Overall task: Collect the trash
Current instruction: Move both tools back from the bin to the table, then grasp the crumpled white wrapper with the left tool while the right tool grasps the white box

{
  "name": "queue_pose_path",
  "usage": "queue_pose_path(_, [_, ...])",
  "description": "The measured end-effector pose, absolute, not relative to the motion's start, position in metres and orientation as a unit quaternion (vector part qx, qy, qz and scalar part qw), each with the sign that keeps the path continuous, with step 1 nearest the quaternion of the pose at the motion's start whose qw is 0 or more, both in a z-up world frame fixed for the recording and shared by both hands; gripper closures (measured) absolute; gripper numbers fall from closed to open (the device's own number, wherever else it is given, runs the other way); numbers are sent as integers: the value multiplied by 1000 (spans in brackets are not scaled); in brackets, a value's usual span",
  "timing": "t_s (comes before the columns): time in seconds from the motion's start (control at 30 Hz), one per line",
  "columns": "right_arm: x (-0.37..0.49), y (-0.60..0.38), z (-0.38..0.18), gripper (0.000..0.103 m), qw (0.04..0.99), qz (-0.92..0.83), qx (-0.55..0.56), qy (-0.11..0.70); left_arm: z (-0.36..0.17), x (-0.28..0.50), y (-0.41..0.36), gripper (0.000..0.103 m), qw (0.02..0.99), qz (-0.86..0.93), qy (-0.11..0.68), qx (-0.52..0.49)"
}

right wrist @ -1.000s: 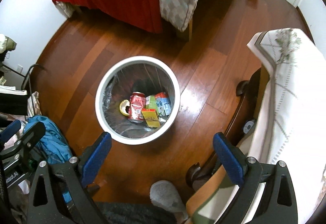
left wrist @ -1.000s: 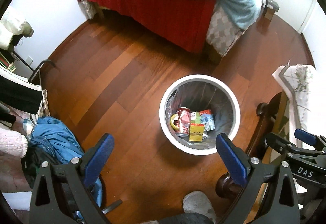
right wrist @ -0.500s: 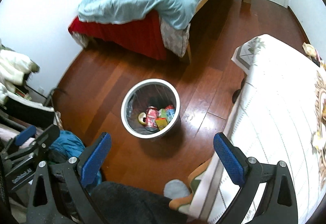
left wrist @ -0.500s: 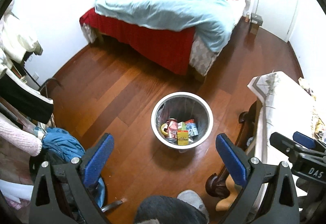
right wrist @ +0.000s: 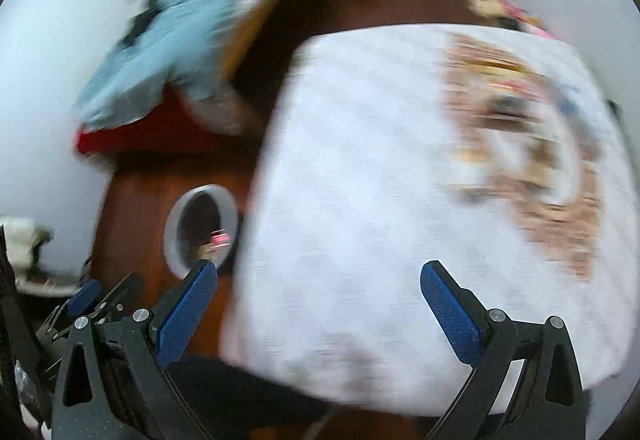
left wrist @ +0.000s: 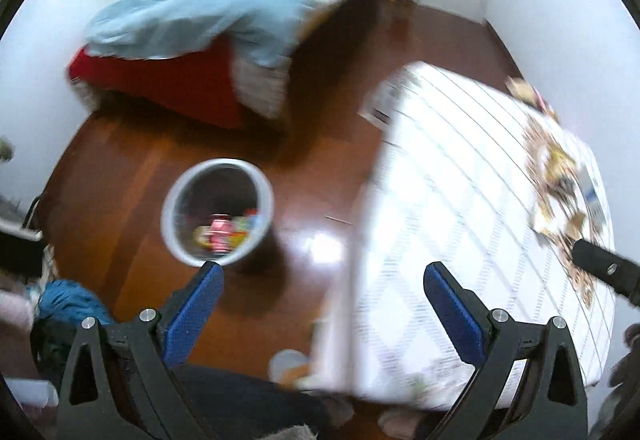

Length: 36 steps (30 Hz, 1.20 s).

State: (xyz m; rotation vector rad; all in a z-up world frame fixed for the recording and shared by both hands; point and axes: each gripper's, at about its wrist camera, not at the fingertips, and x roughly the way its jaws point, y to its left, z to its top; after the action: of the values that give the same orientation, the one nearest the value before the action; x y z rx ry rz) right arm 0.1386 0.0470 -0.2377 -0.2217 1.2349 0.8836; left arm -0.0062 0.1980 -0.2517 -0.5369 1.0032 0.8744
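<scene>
Overhead, both claws hang spread and empty above a bedroom. The left claw (left wrist: 322, 294) holds its blue pads wide apart over the wooden floor (left wrist: 132, 168), straddling the edge of a white-clothed worktop (left wrist: 452, 208). At 10 o'clock from that claw stands the white trash bin (left wrist: 218, 212), upright on the floor just beside the worktop's near edge, with a red can and other colourful trash (left wrist: 224, 234) lying at its bottom. Across the worktop's far side, at about 3 o'clock in the left wrist view, lies a blurred scatter of brownish and yellow litter (left wrist: 560, 176); motion blur keeps the single pieces from being told apart.

The right claw (right wrist: 318, 298) is likewise open, gripping nothing, poised above the cloth-covered worktop (right wrist: 380, 200). From its camera the trash bin (right wrist: 202, 228) sits at 9 o'clock, partly hidden behind the cloth's edge, and the litter (right wrist: 528, 144) smears across 2 o'clock. A bed (left wrist: 208, 36) with a pale blue duvet and red skirt fills 11 o'clock in the left wrist view. The left claw's black frame (right wrist: 92, 300) shows at the lower left of the right wrist view.
</scene>
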Motion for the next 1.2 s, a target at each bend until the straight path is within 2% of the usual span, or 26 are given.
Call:
queue_pose_path(0.23, [308,-31,-269,1,765,269,-106,576,-293,150,153,1,774,274,512,-253])
queue_pose_path(0.33, [365,-43,-284,1,766,247,-113,583,-310,202,129,1,781,224,538,-225])
queue_pose_path(0.53, [435,-36,-313,8,757,245,-159,585,-349,258,121,3,776,188,575,-180])
queue_pose_path(0.67, [456,-19,-325,11,755,250,-194,575,-354,269,126,31,778,191,572,-176])
queue_pose_path(0.7, [459,-14,-329,17,752,252,-200,576,-356,270,127,42,778,193,573,-173])
queue_pose_path(0.77, [466,-6,-339,23,745,253,-205,582,-358,272,127,55,782,186,568,-176])
queue_pose_path(0.8, [470,-4,-344,27,743,251,-207,585,-358,272,124,58,784,185,567,-174])
queue_pose_path(0.83, [474,-1,-350,30,742,250,-205,588,-357,272,122,60,786,188,566,-165])
queue_pose_path(0.97, [473,-3,-352,59,751,243,-203,580,-353,275,116,64,791,204,558,-145])
queue_pose_path(1.0, [471,-6,-351,62,750,241,-198,583,-354,276,116,64,792,206,557,-142])
queue_pose_path(1.2, [428,-49,-344,63,745,224,-138,613,-355,265,117,64,790,219,555,-140])
